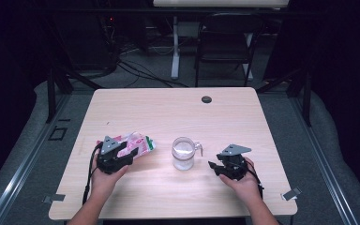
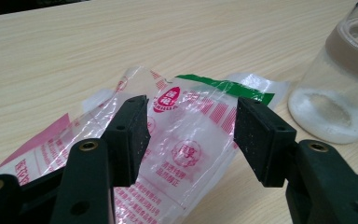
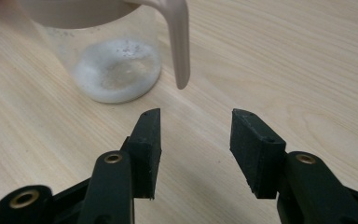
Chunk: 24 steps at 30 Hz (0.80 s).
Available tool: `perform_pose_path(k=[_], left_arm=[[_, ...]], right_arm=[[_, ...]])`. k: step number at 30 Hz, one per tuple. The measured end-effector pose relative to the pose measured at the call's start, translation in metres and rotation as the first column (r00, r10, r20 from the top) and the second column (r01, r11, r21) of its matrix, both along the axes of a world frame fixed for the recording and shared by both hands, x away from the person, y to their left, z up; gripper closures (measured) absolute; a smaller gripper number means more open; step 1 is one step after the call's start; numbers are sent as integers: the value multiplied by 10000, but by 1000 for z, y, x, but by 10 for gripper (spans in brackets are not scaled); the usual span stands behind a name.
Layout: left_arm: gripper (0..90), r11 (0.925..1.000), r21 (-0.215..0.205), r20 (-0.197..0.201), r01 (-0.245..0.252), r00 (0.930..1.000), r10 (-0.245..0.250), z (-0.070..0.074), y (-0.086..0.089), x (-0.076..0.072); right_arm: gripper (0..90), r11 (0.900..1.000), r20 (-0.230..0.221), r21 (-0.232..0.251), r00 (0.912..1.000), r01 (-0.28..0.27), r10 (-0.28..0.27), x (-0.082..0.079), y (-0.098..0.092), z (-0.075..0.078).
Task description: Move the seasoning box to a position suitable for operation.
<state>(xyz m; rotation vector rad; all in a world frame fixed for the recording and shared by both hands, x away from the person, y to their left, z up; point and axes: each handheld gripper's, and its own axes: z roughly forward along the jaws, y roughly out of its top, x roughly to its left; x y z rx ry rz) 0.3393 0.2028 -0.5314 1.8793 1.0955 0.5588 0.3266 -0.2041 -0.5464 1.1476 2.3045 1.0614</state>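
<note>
the left claw (image 2: 191, 135) hangs over a clear bag (image 2: 186, 135) with red print lying flat on the surface (image 1: 168, 112), jaws parted, pads off the plastic. the right claw (image 3: 196, 140) stands wide with nothing between, just beside a jar (image 3: 116, 65) holding white powder, near its handle (image 3: 179, 42).
</note>
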Motion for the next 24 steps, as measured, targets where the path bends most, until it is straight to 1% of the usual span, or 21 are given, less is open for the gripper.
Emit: perform_pose_path(k=[3, 4, 7, 8, 9, 11, 13, 14, 16, 19, 20, 21, 22, 24], left_arm=[[437, 10000, 54, -94, 81, 9999, -81, -1, -3, 1], [437, 9999, 40, -109, 94, 9999, -93, -1, -3, 1], [434, 9999, 57, -117, 106, 9999, -106, -1, -3, 0], [433, 9999, 98, -220, 103, 9997, -101, 0, -2, -1], [427, 9999, 98, -220, 103, 9997, -101, 0, -2, -1], [427, 9996, 257, -425, 74, 9991, -63, 0, 0, -3], [435, 9996, 273, -465, 72, 9989, -60, 1, 2, -5], [435, 9999, 162, -414, -14, 9991, 21, 1, 3, -6], [438, 9997, -149, -422, -201, 9989, 195, 1, 10, -11], [444, 9993, -190, -365, -320, 9988, 313, 2, 13, -13], [445, 9987, -303, -279, -403, 9988, 395, 2, 17, -16], [451, 9987, -303, -279, -403, 9988, 395, 2, 17, -16], [454, 9979, -422, -184, -500, 9986, 493, 2, 22, -18], [460, 9973, -499, -146, -545, 9984, 539, 1, 24, -20]], right_arm=[[524, 9998, -30, 131, 9999, 124, -124, 2, -1, 0], [521, 9999, 12, 36, 9999, 164, -164, 2, -1, -1], [522, 10000, 112, -12, 9999, 42, -42, 1, 1, 0], [521, 10000, 99, -44, 9999, 25, -25, 1, 2, 0], [521, 10000, 144, -16, 9999, 54, -54, 2, 3, 0], [521, 10000, 176, -32, 9998, 31, -30, 3, 3, 1], [512, 10000, 326, 78, 9995, -34, 31, 4, 6, 2], [512, 10000, 326, 78, 9995, -34, 31, 4, 6, 2], [512, 9999, 525, 148, 9986, -62, 54, 5, 9, 3], [513, 9997, 576, 105, 9981, -235, 229, 6, 13, 4], [513, 9995, 594, 118, 9979, -281, 274, 7, 15, 4], [513, 9995, 559, 105, 9980, -306, 300, 8, 17, 4], [513, 9994, 491, 90, 9982, -345, 340, 10, 19, 3], [514, 9994, 513, 93, 9982, -330, 325, 11, 21, 1]])
